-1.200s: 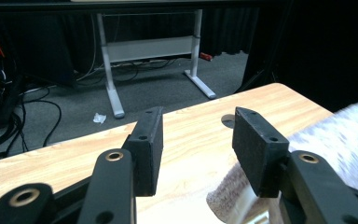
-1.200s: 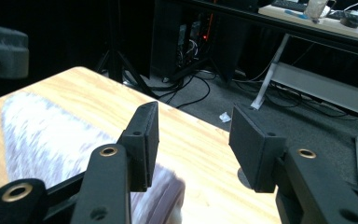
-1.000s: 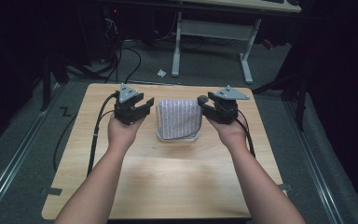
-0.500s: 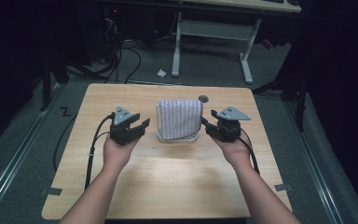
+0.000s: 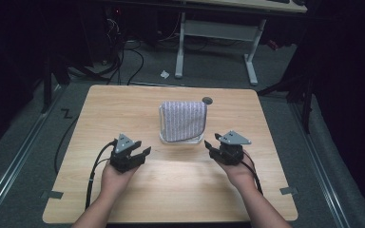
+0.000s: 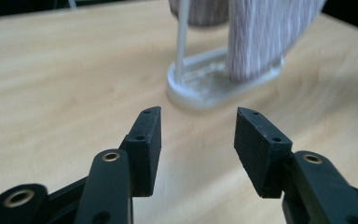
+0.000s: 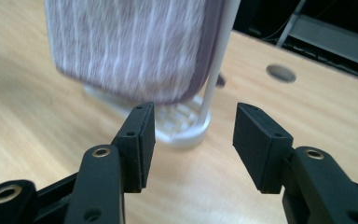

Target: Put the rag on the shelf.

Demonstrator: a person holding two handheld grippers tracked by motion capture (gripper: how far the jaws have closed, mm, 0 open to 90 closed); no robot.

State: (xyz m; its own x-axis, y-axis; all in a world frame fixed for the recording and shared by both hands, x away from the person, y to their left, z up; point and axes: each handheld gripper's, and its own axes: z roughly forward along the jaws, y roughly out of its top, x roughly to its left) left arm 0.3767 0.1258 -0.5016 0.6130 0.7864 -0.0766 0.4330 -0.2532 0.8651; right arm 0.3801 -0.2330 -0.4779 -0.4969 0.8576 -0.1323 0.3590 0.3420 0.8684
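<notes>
On one light wooden table [image 5: 180, 190]: one cloth on one rack, two grippers.

Near the middle, toward the far side, a purple-and-white striped cloth [image 5: 184, 120] hangs over a white wire rack [image 5: 181, 139], its long axis running left to right. Nearer, the left gripper [image 5: 139, 153] and right gripper [image 5: 211, 146] flank it, both with jaws parted, grasping nothing, well apart from each other.

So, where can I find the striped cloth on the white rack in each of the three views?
High view: striped cloth hangs at table centre, ahead of both grippers.
Left gripper view: top right, above the white rack base.
Right gripper view: top left.
Shared landmark: the rack's white upright post.
</notes>
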